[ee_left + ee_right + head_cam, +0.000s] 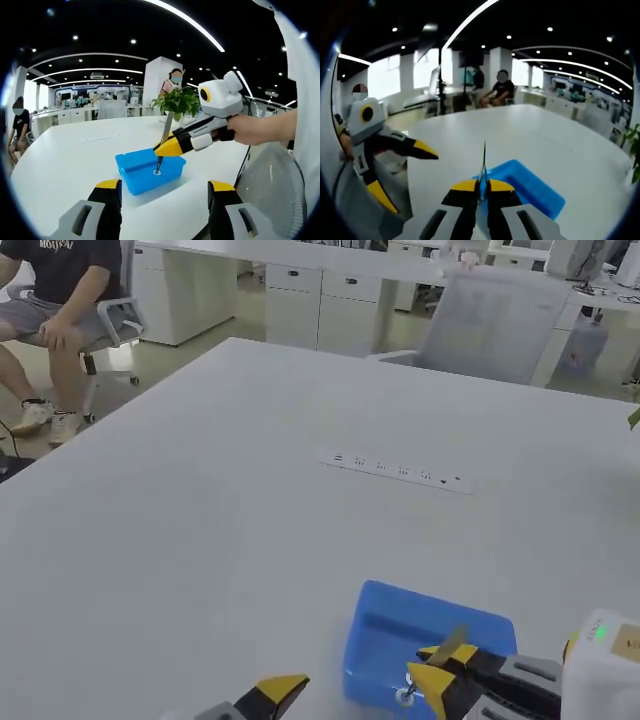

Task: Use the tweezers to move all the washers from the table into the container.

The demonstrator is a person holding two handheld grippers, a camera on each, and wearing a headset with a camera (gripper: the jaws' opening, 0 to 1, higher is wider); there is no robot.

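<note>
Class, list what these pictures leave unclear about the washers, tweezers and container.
- Contents of the container: head view, the right gripper covers part of it.
- Near part of the table: head view, cut off by the bottom edge.
- Tips of the tweezers: right gripper view, too thin and blurred.

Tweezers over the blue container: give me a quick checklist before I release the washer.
1. Grip: the right tool is shut on the tweezers: ok.
2. Load: a washer sits at the tweezers' tips: ok.
3. Aim: the tips are over the inside of the blue container, not its rim: ok.
4. Height: whether the washer touches the container floor: cannot tell.
5. Clearance: the left tool is open and apart from the container: ok.
6. Other washers left on the table: cannot tell.
</note>
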